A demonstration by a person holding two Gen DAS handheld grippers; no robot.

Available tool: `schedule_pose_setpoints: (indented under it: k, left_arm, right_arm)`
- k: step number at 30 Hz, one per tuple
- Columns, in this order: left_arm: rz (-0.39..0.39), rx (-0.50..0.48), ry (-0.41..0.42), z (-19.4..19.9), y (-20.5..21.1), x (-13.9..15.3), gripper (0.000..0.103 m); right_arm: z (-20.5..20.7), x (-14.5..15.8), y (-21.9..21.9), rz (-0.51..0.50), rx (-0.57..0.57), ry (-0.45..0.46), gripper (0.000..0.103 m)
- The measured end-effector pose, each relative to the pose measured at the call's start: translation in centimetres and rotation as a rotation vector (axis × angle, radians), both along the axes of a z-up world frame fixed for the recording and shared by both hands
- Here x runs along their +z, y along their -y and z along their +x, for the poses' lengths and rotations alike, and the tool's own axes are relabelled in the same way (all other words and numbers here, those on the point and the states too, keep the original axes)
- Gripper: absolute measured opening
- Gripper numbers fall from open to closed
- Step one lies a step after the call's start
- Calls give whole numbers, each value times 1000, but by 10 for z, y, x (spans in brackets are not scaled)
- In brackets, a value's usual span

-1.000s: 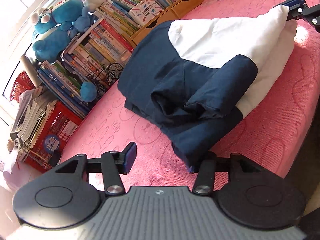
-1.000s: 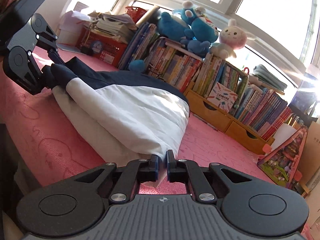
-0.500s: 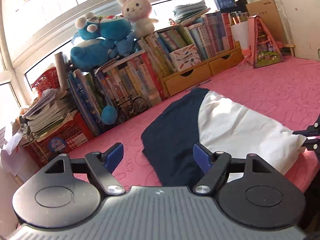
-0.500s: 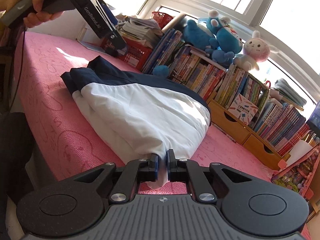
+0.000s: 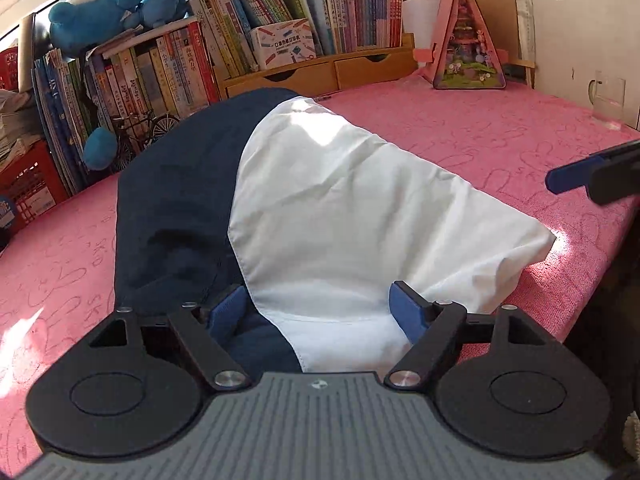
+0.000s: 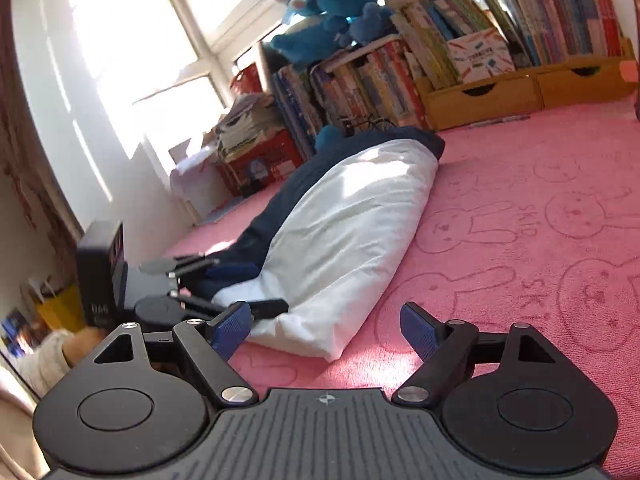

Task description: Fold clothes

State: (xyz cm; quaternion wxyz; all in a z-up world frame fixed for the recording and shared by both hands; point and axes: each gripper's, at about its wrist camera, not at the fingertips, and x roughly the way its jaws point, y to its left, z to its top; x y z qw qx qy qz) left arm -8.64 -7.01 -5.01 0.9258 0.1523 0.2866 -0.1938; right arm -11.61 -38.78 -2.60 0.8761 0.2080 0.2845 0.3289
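Observation:
A folded navy-and-white garment (image 5: pixel 340 208) lies on the pink bedspread (image 5: pixel 500 140). My left gripper (image 5: pixel 318 292) is at its near end, where navy meets white. Its jaws are opening, the cloth edge lies between them, and the pads do not press on it. One blue finger of the right gripper (image 5: pixel 572 178) shows at the right edge. In the right wrist view the garment (image 6: pixel 352 216) stretches away from me. My right gripper (image 6: pixel 326 316) hangs just before its white corner with jaws opening and nothing gripped. The left gripper (image 6: pixel 240 286) sits at the garment's left end.
Rows of books (image 5: pixel 168 76) and wooden drawers (image 5: pixel 332 72) line the far side, topped by blue plush toys (image 5: pixel 108 8). A red crate (image 5: pixel 28 184) stands at the left and a pink toy house (image 5: pixel 468 48) at the right. The bed's edge (image 5: pixel 592 280) drops off on the right.
My right gripper let go of the white corner, opened wide and rolled. My left gripper opened further and came down over the garment's near end.

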Motion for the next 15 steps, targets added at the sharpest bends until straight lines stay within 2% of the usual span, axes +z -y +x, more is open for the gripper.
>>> schedule_pose_setpoints:
  k: [1,3,4,7,8,9,10,12,15]
  left_arm:
    - [-4,1,3,-1,0,0,81]
    - [-13,4,10,-3,-1,-1,81]
    - [-26,5,5,-2,-3,-1,81]
    - [-51,10,14,-5,-4,-3,82]
    - [-58,11,19,-6,-4,-4,82]
    - [-68,13,21,-6,-5,-5,82]
    - [-78,15,24,-7,-7,-6,82]
    - [-98,19,28,-7,-10,-7,82]
    - [-114,15,38,-8,-12,-8,82]
  right_arm:
    - [20,-3,11,91,-48,-50,82]
    - [61,-9,18,176,-107,-95,82]
    - [78,-11,15,178,-109,-102,82]
    - [147,-17,-17,88,-78,-142,82]
    - [168,-22,-30,64,-83,-176,75]
    - [188,-26,-43,41,-90,-212,56]
    - [208,-31,-56,17,-97,-248,51]
    - [238,-31,-63,35,-120,-302,45]
    - [272,-31,-66,23,-143,-330,44]
